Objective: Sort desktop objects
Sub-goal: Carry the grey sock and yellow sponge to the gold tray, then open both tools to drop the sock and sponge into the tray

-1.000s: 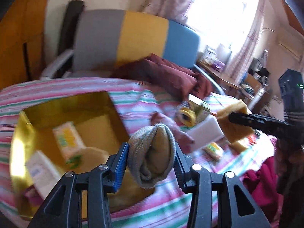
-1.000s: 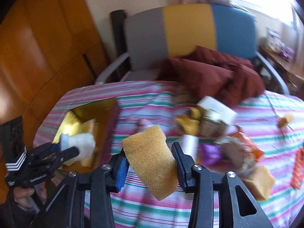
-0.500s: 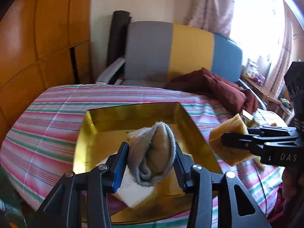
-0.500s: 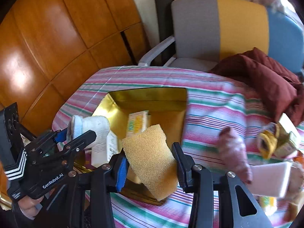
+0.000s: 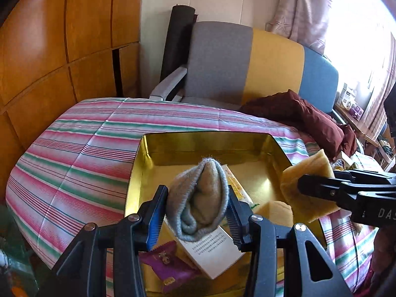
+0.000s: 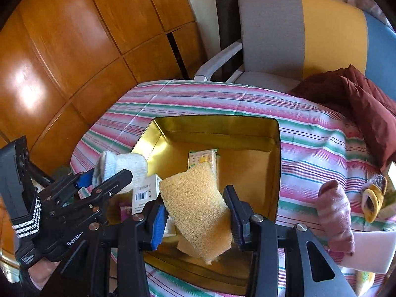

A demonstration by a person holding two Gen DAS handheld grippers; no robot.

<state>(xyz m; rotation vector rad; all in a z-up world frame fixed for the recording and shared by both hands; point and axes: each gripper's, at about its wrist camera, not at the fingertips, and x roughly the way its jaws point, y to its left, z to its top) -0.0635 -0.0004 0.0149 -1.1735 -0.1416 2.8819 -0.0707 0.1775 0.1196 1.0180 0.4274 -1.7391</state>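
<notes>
The left gripper clamps its fingers on a rolled grey knitted sock; the right gripper pinches a yellow porous sponge. Both loads hang directly over the open gold metal tin on the striped desk — its floor lies straight below, the sponge's long axis tilted.
</notes>
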